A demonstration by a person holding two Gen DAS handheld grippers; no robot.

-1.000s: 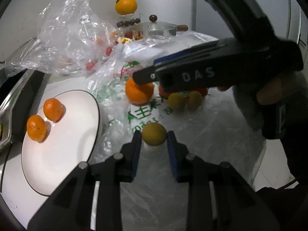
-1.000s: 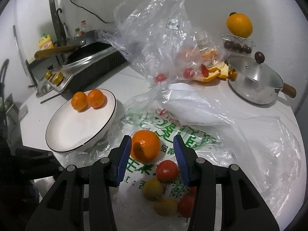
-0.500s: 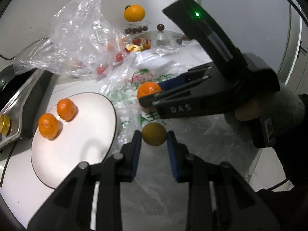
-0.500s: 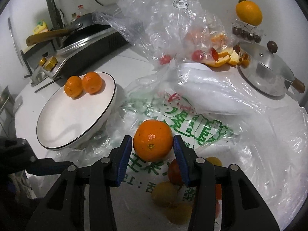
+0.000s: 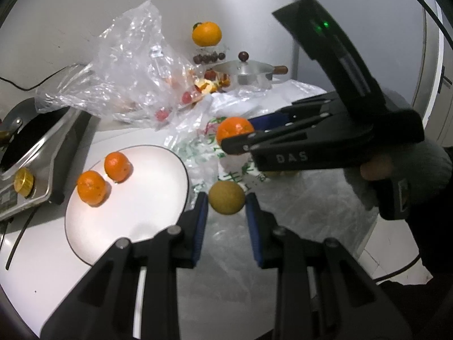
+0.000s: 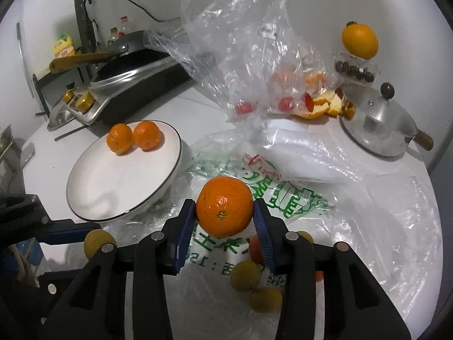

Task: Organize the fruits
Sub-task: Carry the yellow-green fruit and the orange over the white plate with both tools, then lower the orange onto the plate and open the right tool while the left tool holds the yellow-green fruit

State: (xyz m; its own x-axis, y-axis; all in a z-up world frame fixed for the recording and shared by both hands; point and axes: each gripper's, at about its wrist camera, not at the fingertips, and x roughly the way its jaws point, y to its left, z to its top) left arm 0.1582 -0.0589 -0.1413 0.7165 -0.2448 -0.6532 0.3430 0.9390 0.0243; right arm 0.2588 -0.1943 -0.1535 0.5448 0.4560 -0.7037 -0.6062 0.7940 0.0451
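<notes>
We see the left gripper (image 5: 226, 206) clamped on a small yellow-brown fruit (image 5: 226, 197), both blue pads pressing its sides, held up just past the near rim of the white plate (image 5: 136, 215). The right gripper (image 6: 225, 223) has a large orange (image 6: 224, 206) squeezed between its pads; its jaws have just been closing a little further on it. From the left wrist, that orange is half hidden behind the right gripper's black finger, so only its upper part shows.

Two small oranges (image 6: 133, 136) sit touching each other at the far edge of the plate. Under the right gripper, more yellow fruits (image 6: 245, 276) and something red lie on a printed plastic bag (image 6: 283, 198), partly covered by the gripper's fingers; we cannot count them surely. The crumpled clear bag (image 6: 249, 53) behind holds red and orange shapes too blurred by the plastic to name. A steel pot (image 6: 379, 130) with a lid stands at the far right, another orange (image 6: 359, 41) perched on a clear box behind it. The stove at the left is cut off by the frame.
</notes>
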